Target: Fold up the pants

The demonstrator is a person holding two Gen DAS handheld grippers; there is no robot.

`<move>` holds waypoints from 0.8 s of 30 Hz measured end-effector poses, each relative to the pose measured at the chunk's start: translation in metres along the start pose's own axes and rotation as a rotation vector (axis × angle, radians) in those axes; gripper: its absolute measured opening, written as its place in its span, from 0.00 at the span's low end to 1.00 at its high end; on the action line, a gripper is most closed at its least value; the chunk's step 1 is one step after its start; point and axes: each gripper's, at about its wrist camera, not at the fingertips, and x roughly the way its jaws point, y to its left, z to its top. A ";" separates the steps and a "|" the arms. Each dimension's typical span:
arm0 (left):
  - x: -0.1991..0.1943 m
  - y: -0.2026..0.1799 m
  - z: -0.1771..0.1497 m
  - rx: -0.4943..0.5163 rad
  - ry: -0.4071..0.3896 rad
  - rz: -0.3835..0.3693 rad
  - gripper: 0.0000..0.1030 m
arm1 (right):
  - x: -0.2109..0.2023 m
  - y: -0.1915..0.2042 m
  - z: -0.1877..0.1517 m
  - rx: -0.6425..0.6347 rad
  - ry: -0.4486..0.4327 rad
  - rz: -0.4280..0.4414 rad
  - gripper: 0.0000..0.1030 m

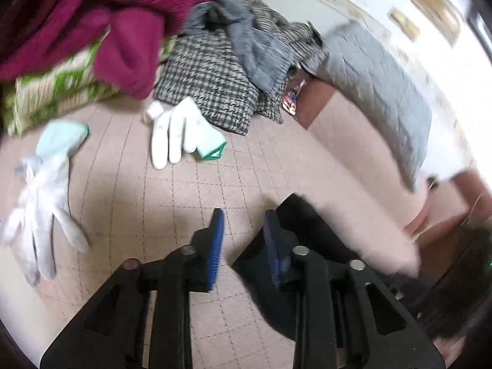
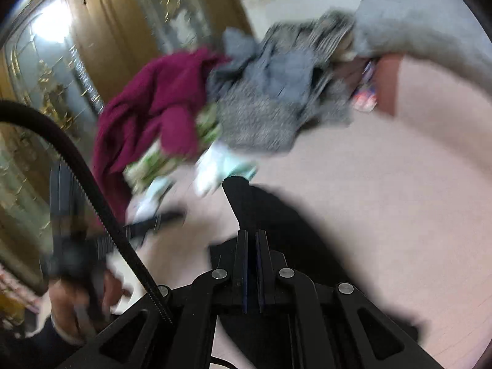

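The black pants (image 1: 310, 233) lie on the pink quilted bed cover (image 1: 138, 190), to the right of my left gripper (image 1: 243, 224), which is open with its blue pads apart and empty; its right finger sits at the pants' edge. In the right wrist view my right gripper (image 2: 253, 236) is shut on the black pants (image 2: 276, 215), a fold of cloth rising ahead of the fingers. The view is blurred by motion.
Two white gloves (image 1: 175, 135) (image 1: 40, 212) lie on the cover. A pile of clothes stands behind: a maroon garment (image 1: 92, 15), a houndstooth one (image 1: 212, 83), a grey one (image 1: 252, 40). A grey quilted pillow (image 1: 378, 86) is at right. A hand (image 2: 80, 304) and black hose (image 2: 92, 190) show at left.
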 end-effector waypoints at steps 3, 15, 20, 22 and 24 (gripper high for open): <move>-0.001 0.004 0.000 -0.032 0.016 -0.062 0.42 | 0.046 0.007 -0.032 0.045 0.098 0.025 0.04; 0.030 -0.061 -0.026 0.285 0.126 0.038 0.45 | -0.082 -0.050 -0.100 0.129 0.035 -0.121 0.44; 0.049 -0.077 -0.034 0.359 0.137 0.090 0.45 | -0.108 -0.070 -0.134 0.214 0.025 -0.140 0.44; 0.056 -0.085 -0.037 0.403 0.121 0.105 0.43 | -0.113 -0.078 -0.146 0.257 0.017 -0.139 0.44; 0.063 -0.091 -0.039 0.430 0.123 0.105 0.08 | -0.112 -0.081 -0.149 0.298 0.004 -0.139 0.44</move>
